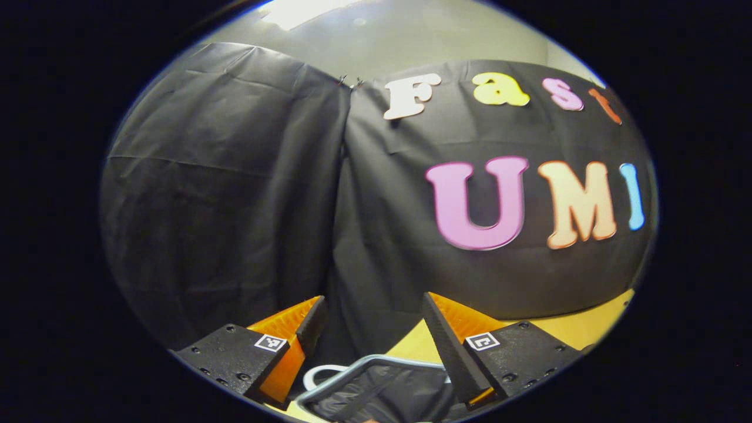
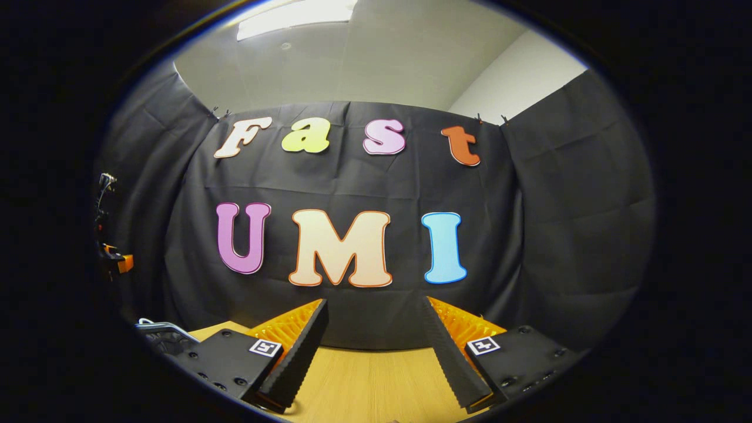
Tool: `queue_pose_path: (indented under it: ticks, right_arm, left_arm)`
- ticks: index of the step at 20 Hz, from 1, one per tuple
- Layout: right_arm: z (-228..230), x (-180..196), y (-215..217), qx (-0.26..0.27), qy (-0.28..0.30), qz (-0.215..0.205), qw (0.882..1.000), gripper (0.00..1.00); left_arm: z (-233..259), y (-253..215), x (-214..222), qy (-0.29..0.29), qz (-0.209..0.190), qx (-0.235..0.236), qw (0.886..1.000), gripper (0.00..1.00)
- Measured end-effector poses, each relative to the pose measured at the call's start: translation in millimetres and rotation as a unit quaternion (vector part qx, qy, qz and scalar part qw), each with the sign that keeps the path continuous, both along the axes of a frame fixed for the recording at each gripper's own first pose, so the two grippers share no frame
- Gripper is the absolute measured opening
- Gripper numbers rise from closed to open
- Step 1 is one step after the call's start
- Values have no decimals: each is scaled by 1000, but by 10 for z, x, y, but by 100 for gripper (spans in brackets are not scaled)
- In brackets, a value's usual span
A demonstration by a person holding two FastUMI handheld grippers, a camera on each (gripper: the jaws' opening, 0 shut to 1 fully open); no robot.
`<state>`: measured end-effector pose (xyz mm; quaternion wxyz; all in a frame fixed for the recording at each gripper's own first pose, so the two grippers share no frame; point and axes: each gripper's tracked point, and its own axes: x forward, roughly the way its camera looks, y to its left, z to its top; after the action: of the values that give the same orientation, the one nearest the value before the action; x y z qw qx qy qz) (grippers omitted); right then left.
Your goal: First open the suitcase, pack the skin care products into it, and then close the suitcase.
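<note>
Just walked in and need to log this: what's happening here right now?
Both grippers are open and raised, holding nothing, pointed at the booth's black cloth wall. The left gripper hovers over a dark mesh basket with a metal rim on the wooden table. The right gripper hangs over bare tabletop.

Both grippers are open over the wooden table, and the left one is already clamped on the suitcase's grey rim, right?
Not quite. In the left gripper view the left gripper is open, and its fingers stand apart above the grey rim of the suitcase, not clamped on it. The right gripper is open over the wooden table, as you said.
</note>
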<state>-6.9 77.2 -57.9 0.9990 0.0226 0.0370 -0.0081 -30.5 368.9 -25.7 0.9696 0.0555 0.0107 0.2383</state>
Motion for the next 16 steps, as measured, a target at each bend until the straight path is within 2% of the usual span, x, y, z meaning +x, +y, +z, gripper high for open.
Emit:
queue_pose_path:
  ticks: [6, 16]
  right_arm:
    - [1, -122, -300, 3, -7, 23, 1000, 100]
    - [-61, -337, -810, 2, -4, 45, 999, 98]
  left_arm:
    - [180, -1230, 73, -21, -73, 14, 997, 94]
    - [-230, -2768, -6, 10, -168, -8, 986, 94]
